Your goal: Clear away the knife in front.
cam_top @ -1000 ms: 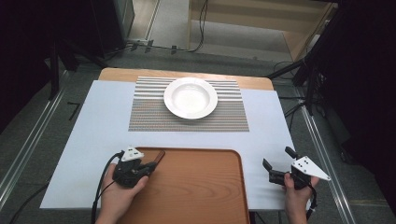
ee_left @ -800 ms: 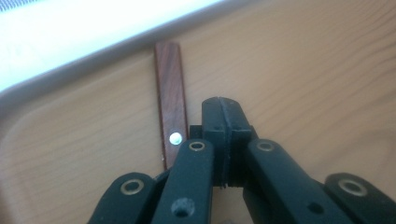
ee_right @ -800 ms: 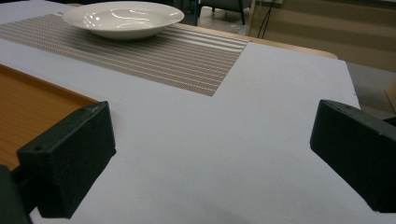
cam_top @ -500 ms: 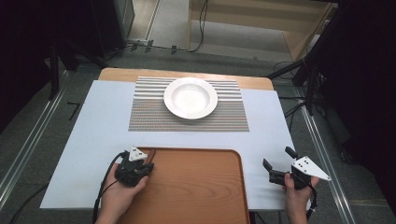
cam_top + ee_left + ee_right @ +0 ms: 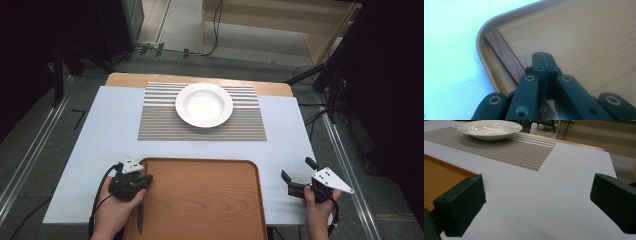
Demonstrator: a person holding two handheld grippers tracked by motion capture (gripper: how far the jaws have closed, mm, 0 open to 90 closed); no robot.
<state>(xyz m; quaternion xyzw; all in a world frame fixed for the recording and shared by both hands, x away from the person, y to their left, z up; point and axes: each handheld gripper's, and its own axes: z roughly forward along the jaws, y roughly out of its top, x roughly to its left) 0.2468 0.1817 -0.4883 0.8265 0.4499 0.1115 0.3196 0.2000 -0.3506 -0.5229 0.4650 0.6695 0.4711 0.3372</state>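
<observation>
A knife with a red-brown wooden handle (image 5: 504, 53) lies slanted in the near left corner of the wooden tray (image 5: 586, 37). My left gripper (image 5: 543, 58) is shut on the knife, jaws pressed together over the handle. In the high view the left gripper (image 5: 145, 180) sits at the tray's (image 5: 200, 200) left rim, and a dark thin blade (image 5: 140, 220) runs back from it. My right gripper (image 5: 297, 169) rests open on the white tabletop right of the tray, with nothing between its jaws (image 5: 536, 205).
A white deep plate (image 5: 204, 104) stands on a striped grey placemat (image 5: 160, 125) at the far side of the table. The plate (image 5: 489, 128) and placemat (image 5: 524, 152) lie ahead of the right gripper. Cables and dark stands surround the table.
My left gripper has shifted right and slightly nearer, onto the tray's left rim. The wooden handle, earlier pointing up and right beside it, is now tucked under it. The right gripper has stayed put.
</observation>
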